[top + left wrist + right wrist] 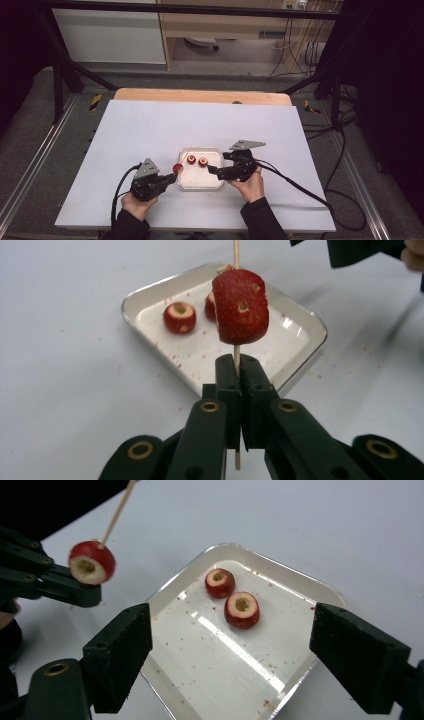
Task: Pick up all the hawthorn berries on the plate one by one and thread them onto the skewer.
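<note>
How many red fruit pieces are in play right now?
3. One fruit piece is threaded on the skewer in the left gripper; two more lie in the white tray.

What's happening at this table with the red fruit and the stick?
A person works with a two-jaw tool in each hand. The left gripper is clamped on a thin wooden skewer with one red fruit piece threaded on it. Two more cored pieces lie in the white tray. The right gripper hangs open over the tray, holding nothing.

table (150,125): white top, wooden edge | floor (30,130): grey | cabinet (110,35): white | frame (60,80): black
</note>
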`<state>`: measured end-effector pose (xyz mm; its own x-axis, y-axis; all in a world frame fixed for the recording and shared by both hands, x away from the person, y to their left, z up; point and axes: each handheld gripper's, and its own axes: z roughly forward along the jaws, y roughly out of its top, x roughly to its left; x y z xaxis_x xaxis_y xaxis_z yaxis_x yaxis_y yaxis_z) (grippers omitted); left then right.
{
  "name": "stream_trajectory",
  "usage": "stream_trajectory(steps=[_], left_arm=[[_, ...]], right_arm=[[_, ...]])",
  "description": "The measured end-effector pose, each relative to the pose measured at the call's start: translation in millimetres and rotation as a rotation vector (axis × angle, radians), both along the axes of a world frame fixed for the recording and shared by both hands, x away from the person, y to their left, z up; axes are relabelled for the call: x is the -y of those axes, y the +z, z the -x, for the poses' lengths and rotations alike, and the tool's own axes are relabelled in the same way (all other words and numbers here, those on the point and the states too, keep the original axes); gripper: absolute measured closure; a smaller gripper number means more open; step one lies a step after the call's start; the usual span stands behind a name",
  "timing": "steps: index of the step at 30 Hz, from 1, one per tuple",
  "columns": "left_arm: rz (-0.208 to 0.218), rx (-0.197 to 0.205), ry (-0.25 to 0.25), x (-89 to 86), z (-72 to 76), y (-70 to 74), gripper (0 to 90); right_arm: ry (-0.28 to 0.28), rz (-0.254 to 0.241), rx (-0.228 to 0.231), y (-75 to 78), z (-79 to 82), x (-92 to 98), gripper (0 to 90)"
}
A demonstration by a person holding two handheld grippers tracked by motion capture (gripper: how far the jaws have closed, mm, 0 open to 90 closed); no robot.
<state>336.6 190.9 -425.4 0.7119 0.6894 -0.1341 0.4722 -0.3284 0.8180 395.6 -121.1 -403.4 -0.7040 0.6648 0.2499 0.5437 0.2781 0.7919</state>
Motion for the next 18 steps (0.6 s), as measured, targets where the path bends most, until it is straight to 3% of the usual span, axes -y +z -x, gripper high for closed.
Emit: stream_trajectory(steps=[3,18], left_arm=[[-0.017,0.000,0.007,-8.6,2.1,-2.8,88.0],[-0.077,-0.009,-0.025,-19.4,9.7,-12.3,87.9]], right_arm=[[0.017,0.065,-0.015,4.0,-6.7,-3.8,16.1],[0.082,0.255,-0.108,11.3,-40.9,-38.6,13.3]])
